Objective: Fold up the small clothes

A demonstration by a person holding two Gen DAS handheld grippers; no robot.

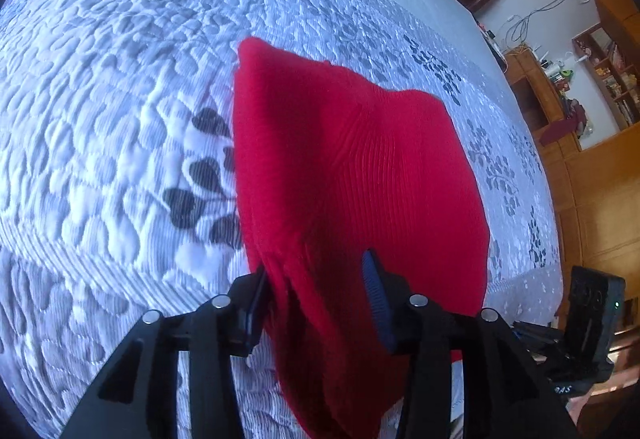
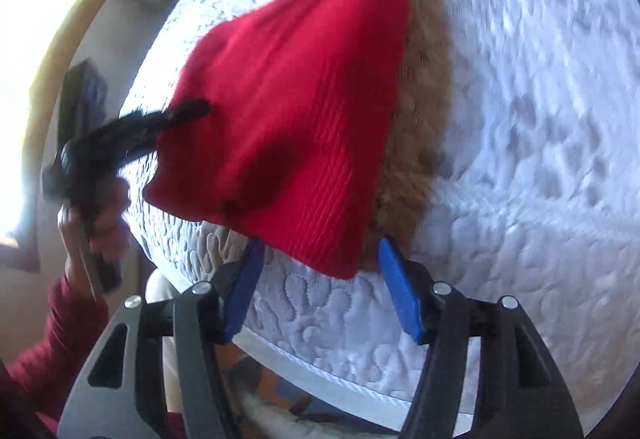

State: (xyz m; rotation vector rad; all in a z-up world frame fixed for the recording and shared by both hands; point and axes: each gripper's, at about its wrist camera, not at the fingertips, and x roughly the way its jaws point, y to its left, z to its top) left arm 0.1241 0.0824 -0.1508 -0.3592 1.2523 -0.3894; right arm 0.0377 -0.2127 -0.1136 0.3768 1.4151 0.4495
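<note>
Left gripper [image 1: 316, 275]: jaws partly open, a red knit [image 1: 352, 167] lying between them, its near edge bunched against the left pad while the right pad stands clear of the cloth; no grip is evident, and the knit spreads ahead of the jaws over the quilt [image 1: 120, 119]. Right gripper [image 2: 320, 259]: jaws wide apart and empty, the knit's near corner just ahead of the gap, touching neither pad, with a tan fuzzy cloth [image 2: 420, 119] under its right edge.
</note>
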